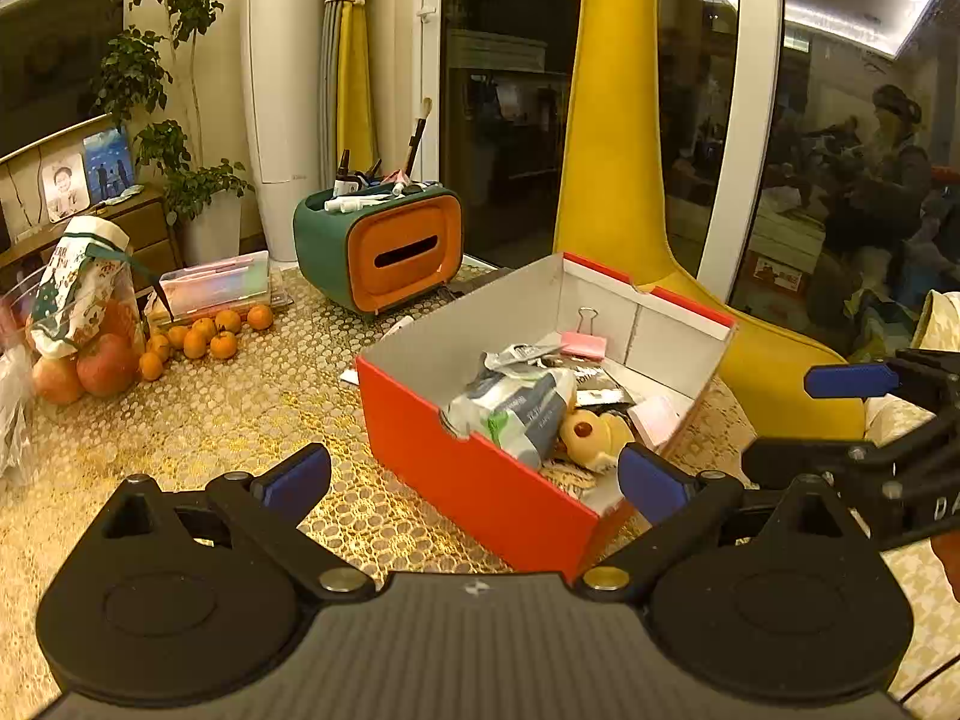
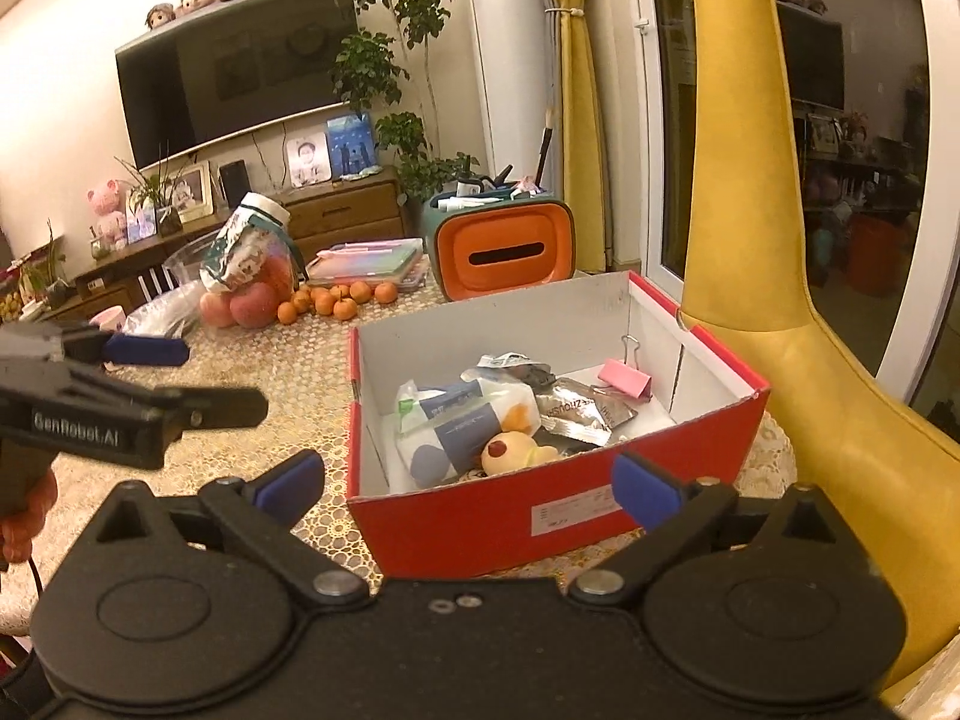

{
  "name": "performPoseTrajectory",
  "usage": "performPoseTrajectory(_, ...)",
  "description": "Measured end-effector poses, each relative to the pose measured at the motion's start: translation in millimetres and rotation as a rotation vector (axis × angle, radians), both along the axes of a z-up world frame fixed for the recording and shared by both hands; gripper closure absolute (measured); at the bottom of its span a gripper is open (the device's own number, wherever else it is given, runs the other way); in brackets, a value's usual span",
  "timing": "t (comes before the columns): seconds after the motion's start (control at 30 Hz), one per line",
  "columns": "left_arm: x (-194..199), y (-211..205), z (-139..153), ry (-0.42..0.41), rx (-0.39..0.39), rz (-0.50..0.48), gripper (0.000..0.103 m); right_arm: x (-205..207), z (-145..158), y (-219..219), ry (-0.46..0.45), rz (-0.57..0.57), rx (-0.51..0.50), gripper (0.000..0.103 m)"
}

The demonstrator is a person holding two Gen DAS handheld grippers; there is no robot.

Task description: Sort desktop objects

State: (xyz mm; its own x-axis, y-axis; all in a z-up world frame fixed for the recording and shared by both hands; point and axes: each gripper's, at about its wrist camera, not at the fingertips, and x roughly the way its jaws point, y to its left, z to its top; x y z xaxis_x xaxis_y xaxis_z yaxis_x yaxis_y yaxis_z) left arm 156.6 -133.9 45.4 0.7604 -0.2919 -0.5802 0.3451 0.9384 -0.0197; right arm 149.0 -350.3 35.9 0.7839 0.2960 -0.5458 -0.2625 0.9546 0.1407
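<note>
**Operator:** Looking across the table [image 1: 228, 414], I judge the sorting mostly done. The red box [image 2: 480, 516] sits at the near right, just beside the yellow chair [image 2: 756, 276], and it already holds the loose things.

**Partner:** What's in it, biggest first?

**Operator:** A wipes packet [image 2: 444, 420], a yellow plush toy [image 2: 510, 453], a foil sachet [image 2: 576, 414], and a pink binder clip [image 2: 624, 378] by the far wall.

**Partner:** And outside it?

**Operator:** Far left, the fruit bag [image 1: 84, 300], a clear case [image 1: 216, 285] and small oranges [image 1: 207, 336]; beyond the box, the green and orange organiser [image 1: 384, 246]. Something pale peeks out behind the box's far left corner; I can't tell what.

**Partner:** Your grippers?

**Operator:** My left gripper [image 1: 474, 474] and right gripper [image 2: 468, 480] both stand with jaws wide apart, nothing between them, short of the box's near wall.
</note>
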Motion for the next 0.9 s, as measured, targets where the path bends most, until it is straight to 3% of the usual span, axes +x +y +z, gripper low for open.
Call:
performPoseTrajectory(0.53,-31.1,3.8,-8.2,0.033,0.018,0.005,0.001,-19.5,-5.4,13.0,0.009,-0.032,0.047,0.001)
performPoseTrajectory(0.9,-33.0,12.3,-16.1,0.068,0.0,0.008,0.001,-22.9,-7.9,21.9,0.028,-0.048,0.021,0.001)
